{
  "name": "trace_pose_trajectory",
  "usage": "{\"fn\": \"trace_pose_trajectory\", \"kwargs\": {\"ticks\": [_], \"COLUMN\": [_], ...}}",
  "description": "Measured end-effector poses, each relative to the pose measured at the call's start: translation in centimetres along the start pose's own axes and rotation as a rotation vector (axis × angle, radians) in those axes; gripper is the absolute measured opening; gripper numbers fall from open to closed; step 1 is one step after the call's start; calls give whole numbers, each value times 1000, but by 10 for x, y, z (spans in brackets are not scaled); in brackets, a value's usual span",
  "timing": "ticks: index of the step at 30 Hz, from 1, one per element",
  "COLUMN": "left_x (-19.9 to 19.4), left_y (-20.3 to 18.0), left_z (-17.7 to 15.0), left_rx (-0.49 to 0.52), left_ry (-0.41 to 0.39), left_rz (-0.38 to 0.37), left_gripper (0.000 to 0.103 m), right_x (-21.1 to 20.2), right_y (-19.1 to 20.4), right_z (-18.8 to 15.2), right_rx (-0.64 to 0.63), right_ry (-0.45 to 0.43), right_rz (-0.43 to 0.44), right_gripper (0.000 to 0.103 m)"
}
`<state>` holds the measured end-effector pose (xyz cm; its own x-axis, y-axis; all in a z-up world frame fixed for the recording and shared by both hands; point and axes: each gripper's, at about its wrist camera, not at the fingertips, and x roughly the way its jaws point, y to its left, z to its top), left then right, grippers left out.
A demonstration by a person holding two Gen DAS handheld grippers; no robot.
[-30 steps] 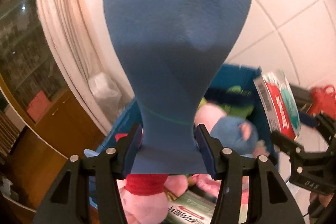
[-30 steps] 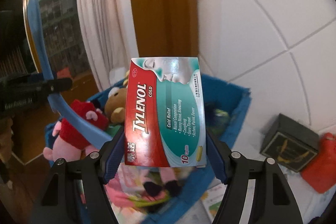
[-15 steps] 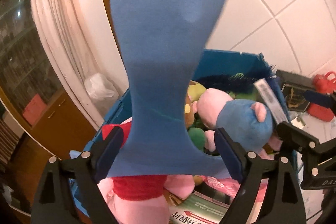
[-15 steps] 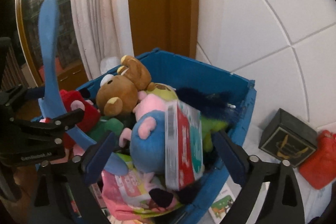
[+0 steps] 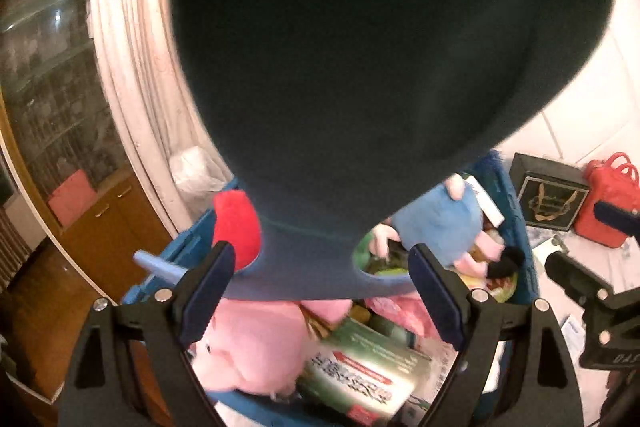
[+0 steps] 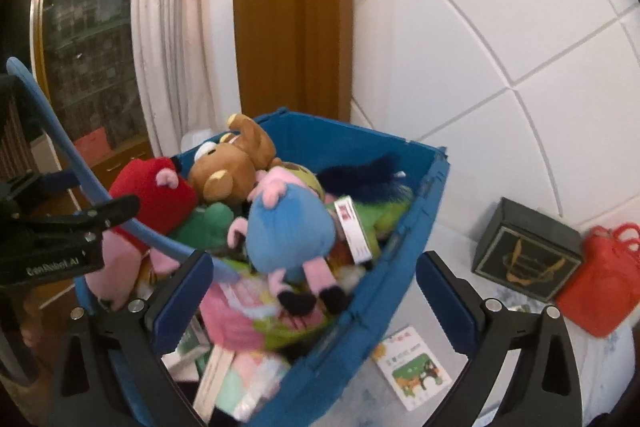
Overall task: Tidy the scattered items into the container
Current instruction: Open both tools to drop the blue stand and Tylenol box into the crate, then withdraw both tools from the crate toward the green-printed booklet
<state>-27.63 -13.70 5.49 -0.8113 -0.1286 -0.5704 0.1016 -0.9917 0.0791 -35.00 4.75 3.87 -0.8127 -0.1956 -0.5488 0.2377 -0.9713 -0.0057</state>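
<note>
The blue crate [image 6: 404, 251] is heaped with plush toys: a brown bear [image 6: 232, 167], a red one [image 6: 156, 191], a blue-and-pink one [image 6: 290, 227]. The Tylenol box [image 6: 352, 231] lies on edge in the crate beside the blue plush. My right gripper [image 6: 314, 291] is open and empty above the crate's near side. My left gripper [image 5: 320, 287] is open; the flat blue paddle-shaped piece [image 5: 360, 67] sits loose between its fingers, leaning close to the lens. From the right wrist view the piece [image 6: 80, 179] slants down into the crate.
A dark box [image 6: 524, 251] and a red bag [image 6: 600, 275] stand on the white surface right of the crate. A small card [image 6: 416, 367] lies by the crate's corner. Curtain [image 6: 168, 27], wooden post and tiled wall are behind. A green-and-white box [image 5: 360, 379] lies in the crate.
My right gripper opened and dropped the Tylenol box into the crate. My left gripper opened; the blue piece slipped free and tipped toward the camera.
</note>
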Motion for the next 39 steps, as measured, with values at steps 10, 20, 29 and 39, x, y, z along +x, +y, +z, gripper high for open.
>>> {"fn": "trace_pose_trajectory", "kwargs": {"ticks": [10,20,29,39], "left_x": [-27,-53,-97,-127], "left_y": [-41,-73,-113,-184], "left_z": [-38,-51,-57,-78], "left_rx": [56,118,113,92], "left_ry": [-11,-38,-84,-67], "left_rz": [-49,-108,-104,-91], "left_gripper": [96,96,96,96], "right_x": [-39,-66,-90,-122], "right_y": [-19,-46,-84,-138], "right_z": [-47,-77,-95,-123], "right_rx": [102,172,198,182], "right_ry": [-7,-7,-14,-12], "right_rz": [-40,-72,-54,-38], "right_gripper": [103,103,103,103]}}
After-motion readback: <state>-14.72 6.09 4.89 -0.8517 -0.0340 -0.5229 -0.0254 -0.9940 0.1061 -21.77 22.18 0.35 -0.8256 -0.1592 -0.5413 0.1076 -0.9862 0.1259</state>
